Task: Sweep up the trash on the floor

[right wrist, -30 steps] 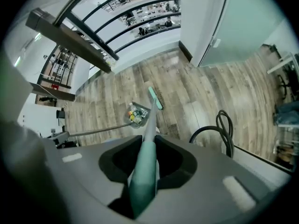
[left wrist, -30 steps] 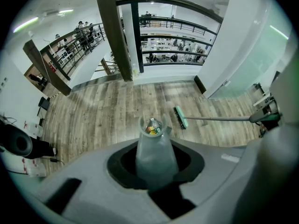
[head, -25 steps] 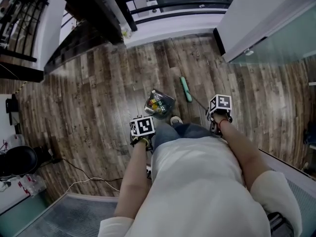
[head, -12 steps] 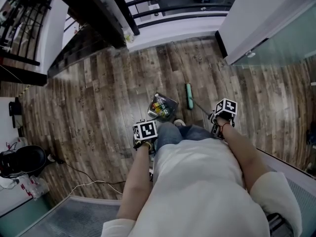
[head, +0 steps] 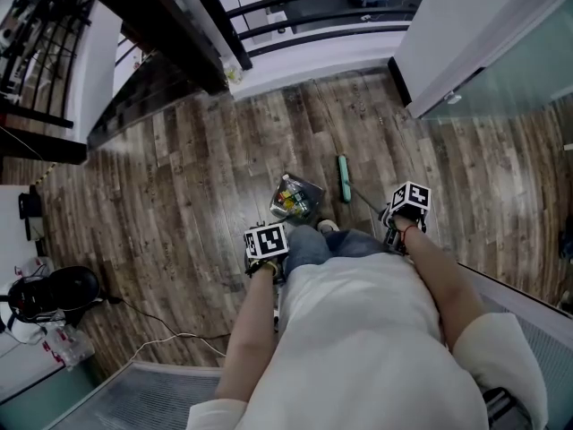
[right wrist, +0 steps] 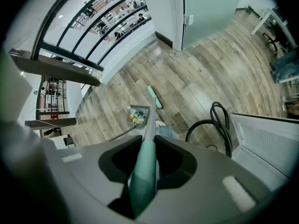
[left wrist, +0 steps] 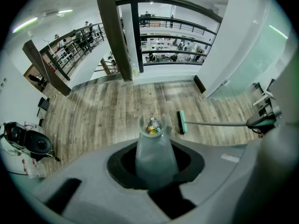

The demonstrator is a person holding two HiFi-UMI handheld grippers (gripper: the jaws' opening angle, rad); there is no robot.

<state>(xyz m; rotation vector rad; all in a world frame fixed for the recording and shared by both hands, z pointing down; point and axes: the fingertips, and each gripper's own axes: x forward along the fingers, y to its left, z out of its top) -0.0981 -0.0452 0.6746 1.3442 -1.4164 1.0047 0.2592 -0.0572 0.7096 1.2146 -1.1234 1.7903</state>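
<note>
The left gripper (left wrist: 156,174) has its jaws closed on the grey dustpan handle (left wrist: 155,154), which runs straight away from the camera down to the dustpan (left wrist: 141,125) on the wood plank floor (left wrist: 98,111). Multicoloured trash (left wrist: 152,127) lies inside the dustpan. Just right of the dustpan lies the green broom head (left wrist: 181,122), its thin shaft (left wrist: 215,123) extending to the right edge of the frame.

Head view looked steeply down from high over wooden floor (head: 179,168); left gripper view sat close behind own jaws, faced forward along dustpan handle (left wrist: 155,155); right gripper view likewise, down broom handle (right wrist: 144,176); all three shared dustpan (head: 293,196), broom head (head: 344,177), surrounding planks
</note>
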